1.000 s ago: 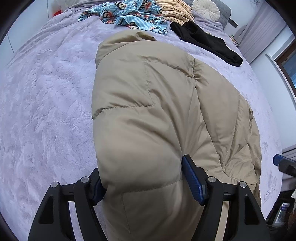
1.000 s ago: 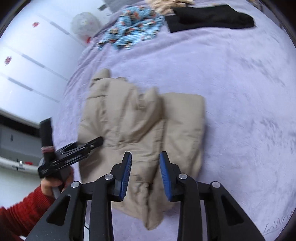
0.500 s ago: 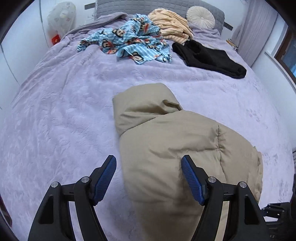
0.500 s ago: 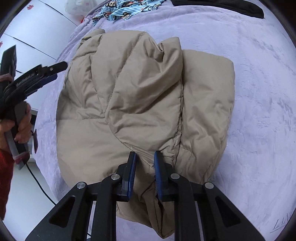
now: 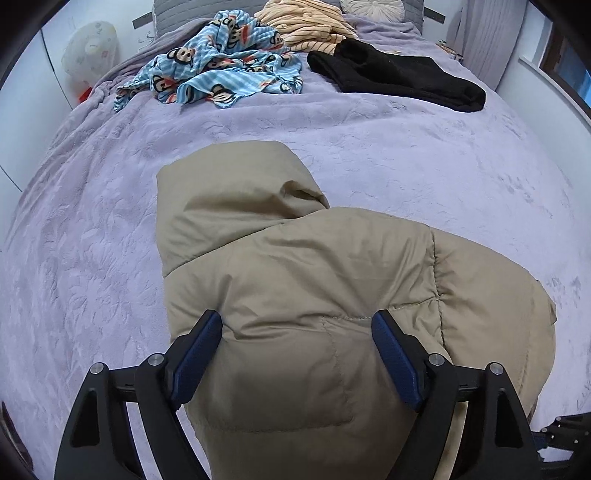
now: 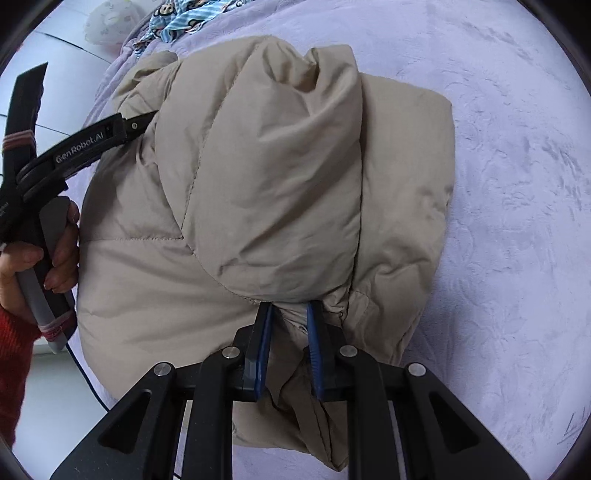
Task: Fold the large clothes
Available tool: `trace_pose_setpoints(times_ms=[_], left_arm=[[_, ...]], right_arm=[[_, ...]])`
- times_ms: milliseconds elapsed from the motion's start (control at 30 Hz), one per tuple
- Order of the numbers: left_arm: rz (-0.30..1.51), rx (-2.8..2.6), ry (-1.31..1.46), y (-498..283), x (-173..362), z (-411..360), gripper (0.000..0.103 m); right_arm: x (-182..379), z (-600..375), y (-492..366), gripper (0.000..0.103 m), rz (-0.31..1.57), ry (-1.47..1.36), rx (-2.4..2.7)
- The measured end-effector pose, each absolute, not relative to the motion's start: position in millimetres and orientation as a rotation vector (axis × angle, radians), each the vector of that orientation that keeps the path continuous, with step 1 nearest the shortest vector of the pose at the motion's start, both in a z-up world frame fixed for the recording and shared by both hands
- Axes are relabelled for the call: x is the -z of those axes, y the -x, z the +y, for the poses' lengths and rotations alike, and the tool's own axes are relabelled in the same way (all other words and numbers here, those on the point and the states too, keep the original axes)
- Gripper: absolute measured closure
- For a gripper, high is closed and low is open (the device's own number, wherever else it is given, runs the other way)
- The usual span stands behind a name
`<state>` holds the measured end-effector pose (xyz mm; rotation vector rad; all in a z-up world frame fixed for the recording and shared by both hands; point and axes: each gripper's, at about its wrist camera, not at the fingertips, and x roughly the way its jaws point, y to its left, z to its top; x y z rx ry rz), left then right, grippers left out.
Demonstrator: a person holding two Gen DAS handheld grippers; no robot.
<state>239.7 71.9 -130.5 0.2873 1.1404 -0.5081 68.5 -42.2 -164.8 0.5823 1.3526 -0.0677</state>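
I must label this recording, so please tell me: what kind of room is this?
Most likely a bedroom: a wide bed under a lilac blanket, pillows and a headboard at its far end, and loose clothes on it.

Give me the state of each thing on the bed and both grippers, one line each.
Beige padded jacket: folded, lying on bed.
Blue monkey-print cloth: crumpled, unfolded.
Black garment: lying loosely, unfolded.
Striped orange cloth: bunched.
Left gripper: jaws opening, astride jacket.
Right gripper: shut on jacket's edge.

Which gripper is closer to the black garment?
Left. The left gripper, jaws opening, straddles the beige jacket, the black garment lying up the bed. The right gripper pinches the jacket's near edge; the garment is outside its view.
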Motion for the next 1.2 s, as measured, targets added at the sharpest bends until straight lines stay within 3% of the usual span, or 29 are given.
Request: trace_pose_setpoints(times_ms=[233,567,667,1200], left_arm=[[1.164,0.471,-0.268,-238.0,116.5,88.7,0.02],[1.201,0.458,-0.253,-189.8,88.8,130.8,0.02],[1.224,0.456,-0.225,-166.3,91.1,147.0,0.0],[1.252,0.351,-0.241,-123.4,88.8,186.0,0.0]], right_arm=[[112.1,-39.4,-76.1,0.083,1.221,-0.556,0.021],[128.5,-23.3,-69.2,0.08,1.301,-0.577,0.011],[132.6,-18.4,-61.4,0.08,1.319,-0.58,0.008],[143.0,-13.2,-10.0,0.08,1.386,-0.618,0.074]])
